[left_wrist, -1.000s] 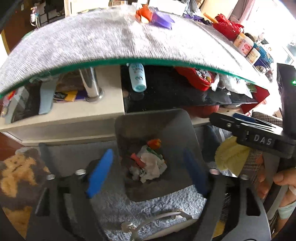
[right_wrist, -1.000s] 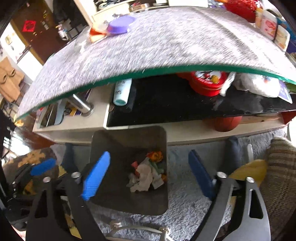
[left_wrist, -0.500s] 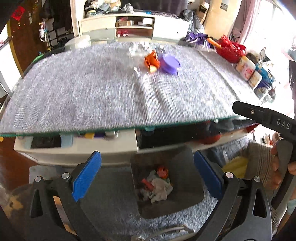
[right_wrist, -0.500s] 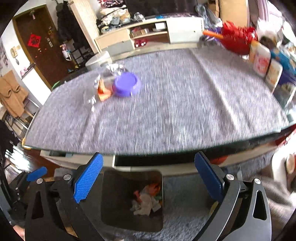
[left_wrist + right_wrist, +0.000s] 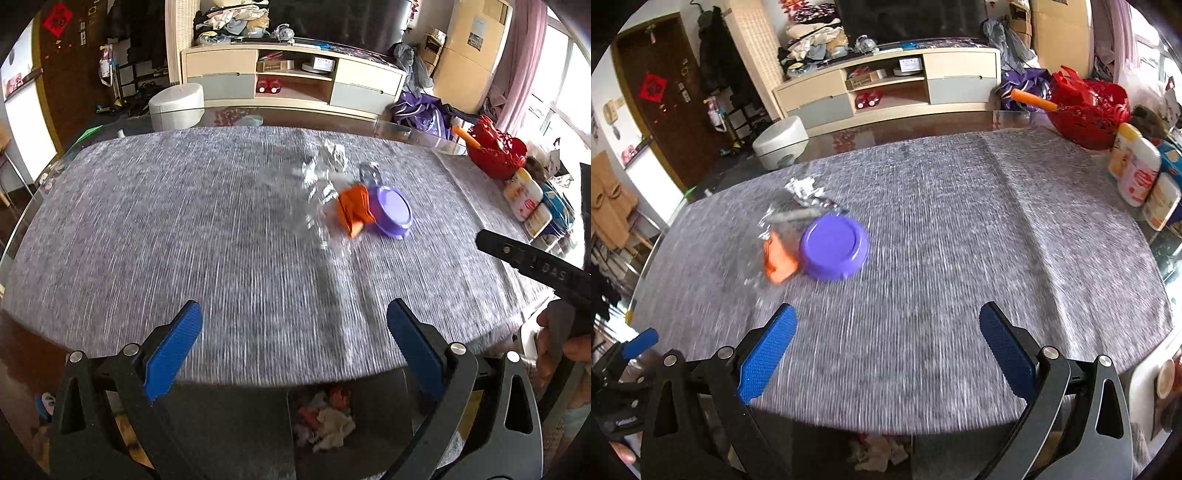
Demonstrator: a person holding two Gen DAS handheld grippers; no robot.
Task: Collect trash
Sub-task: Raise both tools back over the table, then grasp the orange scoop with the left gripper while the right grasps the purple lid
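Both grippers have risen from down by the bin to above the counter's near edge, so the whole grey cloth now spreads out ahead of them. Left gripper (image 5: 293, 334) hangs over the near edge with its blue fingers (image 5: 173, 349) spread wide and nothing between them. Right gripper (image 5: 886, 338) sits just to its right, fingers (image 5: 1006, 350) equally wide apart and empty.

On the counter (image 5: 147, 229), toward the far right of the middle, lies the trash: an orange wrapper (image 5: 354, 209) touching the left side of a purple lid (image 5: 393, 216), with crumpled clear plastic (image 5: 325, 177) around and behind the wrapper. From the right wrist view the same orange wrapper (image 5: 779, 258) and purple lid (image 5: 834, 246) lie left of centre, well apart from the fingers.

Below the near edge, the bin (image 5: 373, 417) holds crumpled paper scraps (image 5: 328, 421). A red basket (image 5: 1087, 110) and some bottles (image 5: 1137, 173) stand along the far right side.
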